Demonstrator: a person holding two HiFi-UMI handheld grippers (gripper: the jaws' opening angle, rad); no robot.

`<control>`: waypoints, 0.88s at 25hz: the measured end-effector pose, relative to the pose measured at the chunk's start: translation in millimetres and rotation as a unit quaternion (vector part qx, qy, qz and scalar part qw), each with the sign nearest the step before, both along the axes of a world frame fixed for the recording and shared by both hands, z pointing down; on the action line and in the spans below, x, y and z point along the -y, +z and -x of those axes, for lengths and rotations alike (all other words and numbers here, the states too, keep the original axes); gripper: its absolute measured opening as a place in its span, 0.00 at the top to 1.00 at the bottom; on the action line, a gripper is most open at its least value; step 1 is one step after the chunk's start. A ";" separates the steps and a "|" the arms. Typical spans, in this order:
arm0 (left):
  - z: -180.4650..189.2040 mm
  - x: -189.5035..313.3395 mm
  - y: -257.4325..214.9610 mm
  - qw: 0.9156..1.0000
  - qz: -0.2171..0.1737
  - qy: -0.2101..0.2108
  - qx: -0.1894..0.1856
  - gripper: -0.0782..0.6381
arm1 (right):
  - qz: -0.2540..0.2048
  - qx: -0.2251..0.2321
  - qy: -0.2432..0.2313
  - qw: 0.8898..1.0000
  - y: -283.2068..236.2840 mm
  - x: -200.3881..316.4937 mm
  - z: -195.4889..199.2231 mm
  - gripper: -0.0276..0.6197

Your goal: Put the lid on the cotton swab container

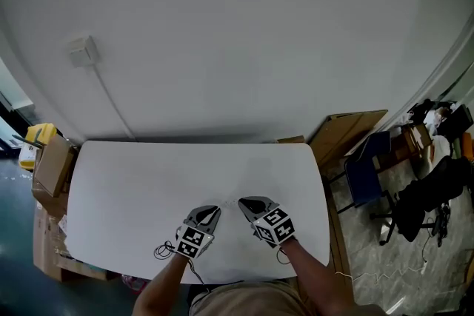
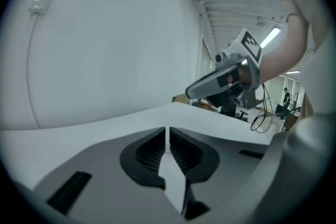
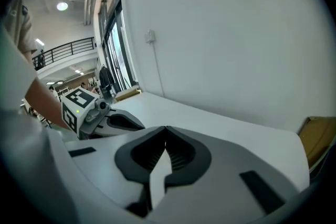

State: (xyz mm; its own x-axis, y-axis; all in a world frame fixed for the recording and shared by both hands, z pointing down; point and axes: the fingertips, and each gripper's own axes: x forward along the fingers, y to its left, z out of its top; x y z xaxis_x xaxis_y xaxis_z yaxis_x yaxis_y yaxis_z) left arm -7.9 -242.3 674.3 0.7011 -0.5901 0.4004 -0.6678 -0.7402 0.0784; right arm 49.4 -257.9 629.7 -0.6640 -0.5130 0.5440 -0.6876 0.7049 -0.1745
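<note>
Neither a cotton swab container nor a lid shows in any view. The white table (image 1: 148, 174) is bare where I can see it. My left gripper (image 1: 212, 212) hovers over the table's front middle, its jaws shut with nothing between them; in the left gripper view (image 2: 167, 132) the ribbed pads nearly touch. Just to its right is my right gripper (image 1: 244, 203), also shut and empty, its tips meeting in the right gripper view (image 3: 166, 131). Each gripper sees the other beside it: the right gripper (image 2: 191, 94) and the left gripper (image 3: 137, 124).
Cardboard boxes (image 1: 52, 163) stand off the table's left end. A wooden board (image 1: 348, 131) and a dark chair (image 1: 366, 174) are off its right end. A wall socket (image 1: 83, 50) with a cable sits on the white wall behind. A thin black wire (image 1: 164, 251) loops at the front edge.
</note>
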 end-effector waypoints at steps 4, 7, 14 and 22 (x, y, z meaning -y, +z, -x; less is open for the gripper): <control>22.9 -6.3 -74.8 0.998 -0.039 -0.027 -0.047 0.87 | -0.051 0.045 0.021 0.997 -51.2 -14.8 -11.1 0.93; 32.2 -9.3 -128.7 0.996 -0.056 -0.035 -0.061 0.87 | -0.094 0.083 0.040 0.991 -93.6 -22.3 -18.9 0.93; 29.3 -10.1 -220.2 0.991 -0.083 -0.031 -0.098 0.87 | -0.168 0.137 0.060 0.974 -162.0 -36.8 -30.4 0.93; 31.7 -21.5 -267.9 0.984 -0.125 -0.051 -0.114 0.87 | -0.229 0.148 0.034 0.961 -209.2 -56.8 -14.6 0.93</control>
